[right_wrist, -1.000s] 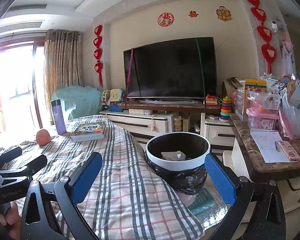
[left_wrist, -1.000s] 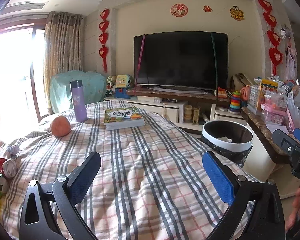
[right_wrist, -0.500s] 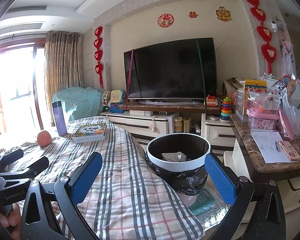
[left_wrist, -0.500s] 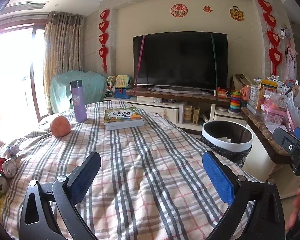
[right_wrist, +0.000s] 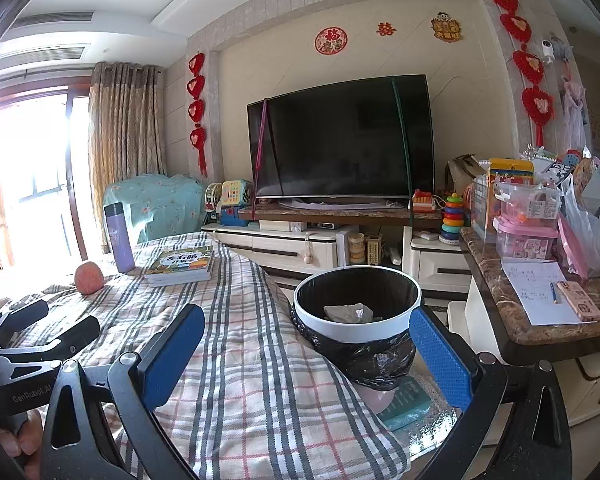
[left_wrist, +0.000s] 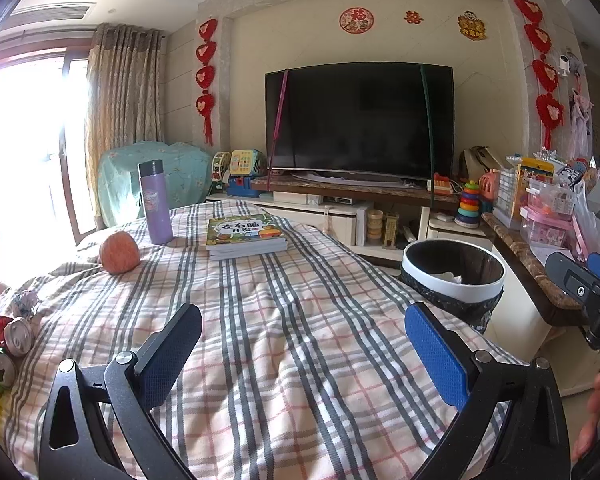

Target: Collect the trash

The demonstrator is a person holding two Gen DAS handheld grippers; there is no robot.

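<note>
Lying at the left edge of the plaid-covered tabletop (left_wrist: 300, 340), the crushed red and green drink cans (left_wrist: 10, 344) and a crumpled wrapper (left_wrist: 24, 304) look like the trash left to collect. The round black bin with a white rim and black liner (right_wrist: 358, 304) stands just off the tabletop's right side, with a crumpled grey scrap (right_wrist: 348, 314) already inside. A stack of colourful picture books (left_wrist: 244, 236), a purple flask (left_wrist: 154, 204) and an orange-red fruit (left_wrist: 119, 252) sit farther back and are probably not trash. The left tongs (left_wrist: 300, 356) hang spread and empty above the cloth; the right tongs (right_wrist: 304, 354) are likewise spread and empty, near the bin. My worry is the cans: they crowd the tabletop's edge, so a clumsy approach could knock them off, and the soft cloth may bunch under the fingers. Compared with a second earlier, almost nothing differs; the right view has tilted only slightly.
</note>
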